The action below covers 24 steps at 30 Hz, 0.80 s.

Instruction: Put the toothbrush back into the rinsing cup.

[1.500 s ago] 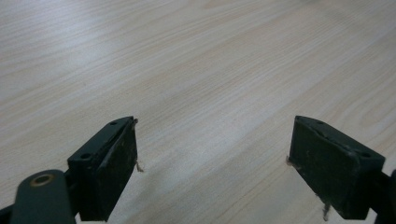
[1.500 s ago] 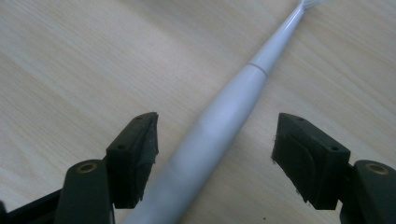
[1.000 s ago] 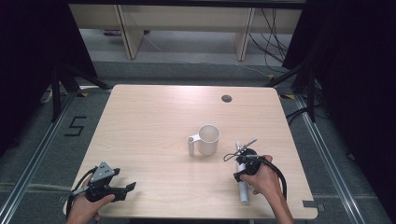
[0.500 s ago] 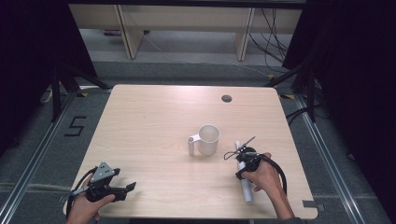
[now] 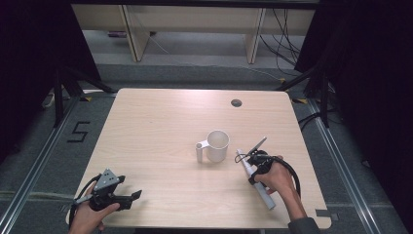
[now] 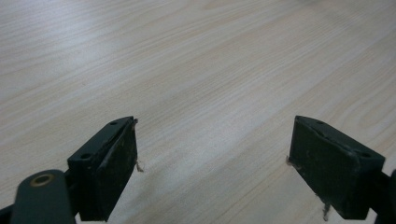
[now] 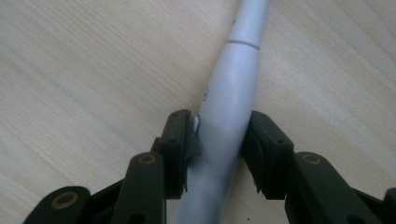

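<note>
My right gripper (image 7: 219, 140) clamps the long white plastic toothbrush handle (image 7: 231, 102), lying on the pale wood-grain table (image 5: 156, 126) just right of the white mug (image 5: 216, 145). My left gripper (image 6: 212, 163) gapes wide, empty. Grey floor surrounds.

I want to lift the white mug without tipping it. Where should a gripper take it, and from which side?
Take the mug by its handle, which sticks out toward the table's left with bare wood beside it. It stands upright, mouth up, so a level approach from that left side suits. The open left gripper is free; the right gripper is shut on the white tube.
</note>
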### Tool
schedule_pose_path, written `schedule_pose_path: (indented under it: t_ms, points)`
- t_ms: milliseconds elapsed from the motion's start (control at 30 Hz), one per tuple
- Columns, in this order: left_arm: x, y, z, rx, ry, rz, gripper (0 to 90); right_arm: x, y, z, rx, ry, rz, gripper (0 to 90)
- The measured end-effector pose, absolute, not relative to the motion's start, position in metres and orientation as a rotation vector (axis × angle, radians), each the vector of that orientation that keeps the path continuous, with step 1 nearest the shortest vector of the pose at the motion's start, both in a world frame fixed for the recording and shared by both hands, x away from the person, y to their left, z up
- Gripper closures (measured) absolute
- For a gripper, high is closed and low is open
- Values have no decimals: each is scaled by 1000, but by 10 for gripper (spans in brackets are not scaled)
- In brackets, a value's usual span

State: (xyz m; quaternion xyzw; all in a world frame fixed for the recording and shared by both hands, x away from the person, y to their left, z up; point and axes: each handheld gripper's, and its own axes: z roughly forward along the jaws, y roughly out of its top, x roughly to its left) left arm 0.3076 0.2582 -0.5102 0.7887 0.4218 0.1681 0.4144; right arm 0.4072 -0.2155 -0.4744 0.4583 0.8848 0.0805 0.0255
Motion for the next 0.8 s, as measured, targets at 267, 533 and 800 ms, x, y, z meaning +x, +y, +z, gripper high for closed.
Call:
schedule_pose_path:
  t_ms: [267,533,800]
  points:
    - [307,258,-510,1979,1061,428,149,414,-218,-473,1412,2790,161,651]
    - [307,259,-509,1993,1054,425,149,417,-215,-473,1390,2798,109,642]
    - [307,259,-509,1987,1060,421,149,421,-212,-475,1368,2796,31,657]
